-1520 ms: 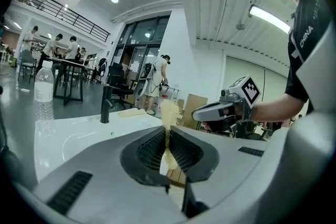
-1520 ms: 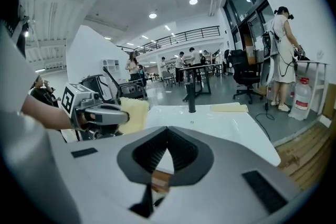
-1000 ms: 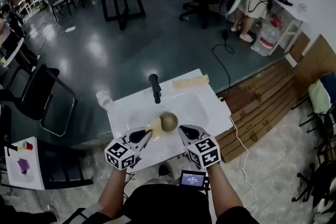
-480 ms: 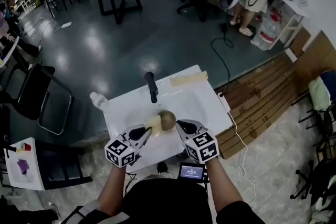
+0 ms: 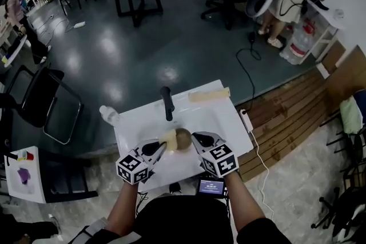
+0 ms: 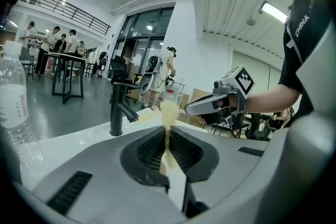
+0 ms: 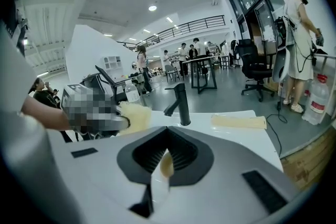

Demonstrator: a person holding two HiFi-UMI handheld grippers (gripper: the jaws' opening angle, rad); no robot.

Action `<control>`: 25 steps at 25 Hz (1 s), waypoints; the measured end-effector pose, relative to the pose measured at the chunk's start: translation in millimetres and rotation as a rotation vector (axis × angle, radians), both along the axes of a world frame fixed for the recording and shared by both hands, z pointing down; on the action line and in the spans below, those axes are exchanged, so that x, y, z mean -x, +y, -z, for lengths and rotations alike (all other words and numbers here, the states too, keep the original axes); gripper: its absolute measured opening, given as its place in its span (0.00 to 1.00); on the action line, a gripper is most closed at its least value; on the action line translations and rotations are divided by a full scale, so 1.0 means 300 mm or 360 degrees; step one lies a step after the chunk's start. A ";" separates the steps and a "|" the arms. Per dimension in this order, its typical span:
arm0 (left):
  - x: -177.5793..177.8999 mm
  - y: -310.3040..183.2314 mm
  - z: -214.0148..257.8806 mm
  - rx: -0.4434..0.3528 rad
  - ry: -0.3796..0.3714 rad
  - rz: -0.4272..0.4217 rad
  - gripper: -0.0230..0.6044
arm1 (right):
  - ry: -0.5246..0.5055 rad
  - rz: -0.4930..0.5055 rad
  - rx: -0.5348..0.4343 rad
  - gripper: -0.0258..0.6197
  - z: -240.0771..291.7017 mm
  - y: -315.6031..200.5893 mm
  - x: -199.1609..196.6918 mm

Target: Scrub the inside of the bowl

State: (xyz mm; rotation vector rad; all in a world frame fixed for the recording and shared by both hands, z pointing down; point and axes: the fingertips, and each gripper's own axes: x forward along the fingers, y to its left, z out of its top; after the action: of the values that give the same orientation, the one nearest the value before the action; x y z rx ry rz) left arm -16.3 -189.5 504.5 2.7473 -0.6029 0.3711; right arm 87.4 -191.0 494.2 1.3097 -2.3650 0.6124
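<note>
Near the faucet (image 5: 166, 103), left fingers (image 5: 153, 149) pinch a sponge (image 5: 169, 138); right fingers (image 5: 202, 139) clamp the bowl (image 5: 184, 135). The counter (image 5: 229, 122) is white, with glossy grey floor (image 5: 131, 54) beyond the faucet.

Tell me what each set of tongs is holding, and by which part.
Left tongs: shut on the yellow cloth, pinched by one edge. Right tongs: shut on the bowl, clamped at its rim.

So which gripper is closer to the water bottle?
Left. The left gripper, holding the sponge, is on the bottle's side of the bowl; the right gripper grips its far side.
</note>
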 end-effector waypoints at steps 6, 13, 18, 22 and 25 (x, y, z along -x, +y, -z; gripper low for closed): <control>0.000 -0.031 -0.008 0.0022 -0.0018 0.0025 0.06 | -0.0039 0.0036 0.0037 0.05 -0.007 -0.044 0.003; -0.027 -0.064 -0.037 0.0041 -0.0086 0.0049 0.06 | -0.0073 0.0092 0.0135 0.05 -0.065 -0.082 -0.040; -0.038 -0.087 -0.078 0.0061 -0.0164 0.0072 0.06 | -0.0085 0.0173 0.0239 0.05 -0.142 -0.118 -0.053; -0.062 -0.111 -0.117 0.0081 -0.0247 0.0086 0.06 | -0.0104 0.0255 0.0326 0.06 -0.208 -0.161 -0.059; -0.090 -0.125 -0.146 0.0089 -0.0318 0.0096 0.06 | -0.0125 0.0336 0.0397 0.06 -0.259 -0.185 -0.056</control>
State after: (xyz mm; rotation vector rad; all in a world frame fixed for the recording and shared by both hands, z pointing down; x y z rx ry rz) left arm 10.9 -227.1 548.2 2.6510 -0.7113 0.6439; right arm 104.3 -246.6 571.9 0.9319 -2.3562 0.8725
